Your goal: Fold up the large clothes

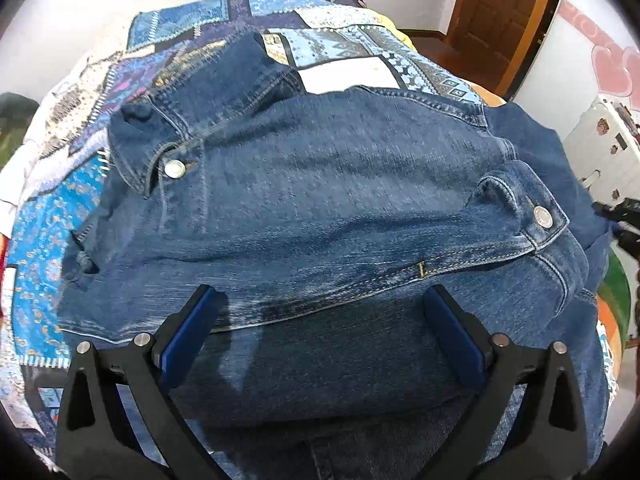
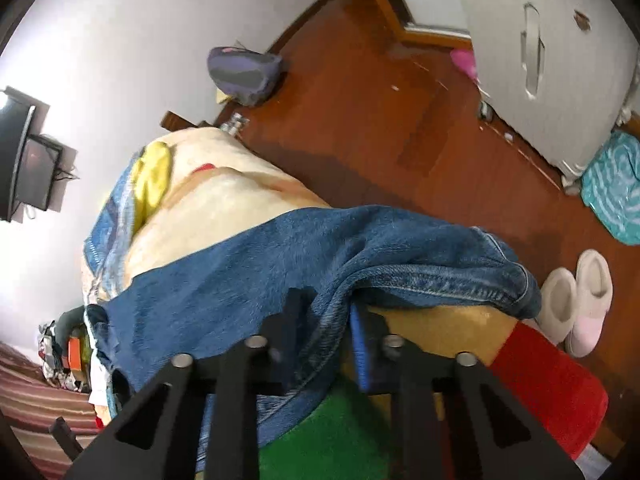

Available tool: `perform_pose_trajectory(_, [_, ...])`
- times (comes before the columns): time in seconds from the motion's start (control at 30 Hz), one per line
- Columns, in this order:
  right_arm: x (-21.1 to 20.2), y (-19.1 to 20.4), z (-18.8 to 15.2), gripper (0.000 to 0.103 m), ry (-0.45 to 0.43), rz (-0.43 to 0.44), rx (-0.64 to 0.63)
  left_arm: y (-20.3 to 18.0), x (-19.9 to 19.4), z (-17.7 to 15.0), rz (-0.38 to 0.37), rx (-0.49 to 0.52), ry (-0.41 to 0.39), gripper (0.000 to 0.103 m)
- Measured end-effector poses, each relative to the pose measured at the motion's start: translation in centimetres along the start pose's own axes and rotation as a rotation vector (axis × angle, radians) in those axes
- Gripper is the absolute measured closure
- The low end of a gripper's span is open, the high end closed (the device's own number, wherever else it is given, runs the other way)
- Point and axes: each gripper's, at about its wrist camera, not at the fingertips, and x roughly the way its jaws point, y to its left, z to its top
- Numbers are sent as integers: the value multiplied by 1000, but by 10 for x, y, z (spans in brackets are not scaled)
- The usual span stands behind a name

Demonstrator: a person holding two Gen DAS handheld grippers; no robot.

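A dark blue denim jacket (image 1: 320,184) lies spread over the bed, with metal buttons at a left cuff (image 1: 175,169) and a right cuff (image 1: 543,216). My left gripper (image 1: 322,300) is open, its blue-padded fingers (image 1: 192,332) wide apart just above a stitched hem, with nothing pinched. In the right wrist view the jacket (image 2: 280,264) hangs over the bed's edge. My right gripper (image 2: 326,316) is shut on a fold of this denim near the edge, and the cloth runs between its narrow jaws.
A blue patchwork quilt (image 1: 48,220) covers the bed over a cream blanket (image 2: 224,208). On the wooden floor (image 2: 360,128) beside the bed stand pale slippers (image 2: 576,300), a grey backpack (image 2: 244,74), a teal bag (image 2: 616,188) and a white cabinet (image 2: 532,60).
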Motion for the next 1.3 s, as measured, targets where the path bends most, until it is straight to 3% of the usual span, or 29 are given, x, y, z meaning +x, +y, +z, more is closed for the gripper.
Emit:
perform_pose_trajectory(0.17, [-38, 34, 4, 92, -80, 55, -63, 9, -29, 3, 22, -9, -77, 0])
perform_pose_trajectory(0.27, [-68, 74, 3, 93, -142, 108, -157, 22, -51, 3, 13, -43, -126, 0])
perform_pose_trajectory(0.43, [-116, 161, -13, 94, -233, 230, -336, 54, -84, -2, 22, -114, -201, 0])
perform_pose_trajectory(0.6, [-133, 250, -50, 94, -238, 376, -473, 91, -111, -20, 32, -194, -246, 0])
perform_pose_trajectory(0.77, [-101, 330, -113, 94, -123, 461, -605, 127, -129, -46, 39, -271, -267, 0])
perform_pose_trajectory(0.93, [-31, 371, -190, 94, 67, 419, -720, 166, -135, -81, 58, -360, -252, 0])
perform_pose_trajectory(1.1, [40, 363, -246, 93, 268, 309, -764, 189, -128, -108, 74, -412, -206, 0])
perform_pose_trajectory(1.3, [66, 342, -261, 93, 409, 206, -764, 192, -116, -120, 69, -418, -156, 0])
